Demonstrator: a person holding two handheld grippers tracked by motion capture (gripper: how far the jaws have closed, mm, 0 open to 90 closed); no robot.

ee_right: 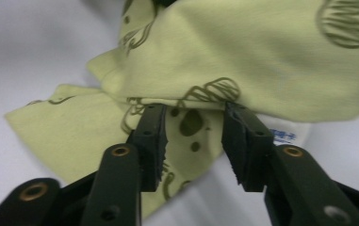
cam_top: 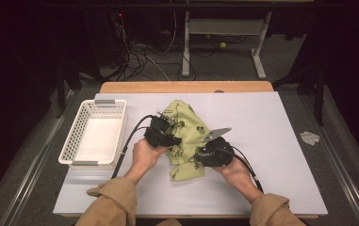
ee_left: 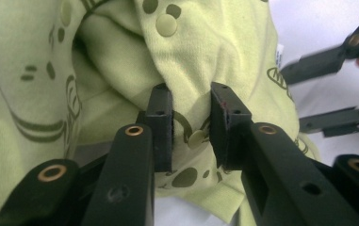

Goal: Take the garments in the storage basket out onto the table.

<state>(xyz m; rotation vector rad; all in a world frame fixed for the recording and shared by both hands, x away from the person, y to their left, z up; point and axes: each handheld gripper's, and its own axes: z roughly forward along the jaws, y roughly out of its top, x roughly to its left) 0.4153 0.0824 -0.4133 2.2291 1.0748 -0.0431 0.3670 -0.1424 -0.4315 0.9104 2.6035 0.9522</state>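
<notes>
Surface (cam_top: pixel 271 141): white and flat; it carried a crumpled pale-green garment (cam_top: pixel 184 136) at its middle, with a white basket (cam_top: pixel 94 134) well apart at the garment's 9 o'clock.
Step in hand: judged to be taking hold of the garment at two places to spread or fold it.
How to do it well: each claw probably should bite one clear edge, not a bunched fold, then pull apart evenly and low over the surface.
Left claw (ee_left: pixel 191 127): jaws narrowly apart, cloth and a snap button (ee_left: pixel 196 139) between them, pads not seen pressing; garment bulk lay at its 12 o'clock.
Right claw (ee_right: pixel 193 141): jaws moderately wide, nothing gripped; a folded garment edge lay across its tips at 12 o'clock, a small label (ee_right: pixel 283 136) at 3 o'clock.
</notes>
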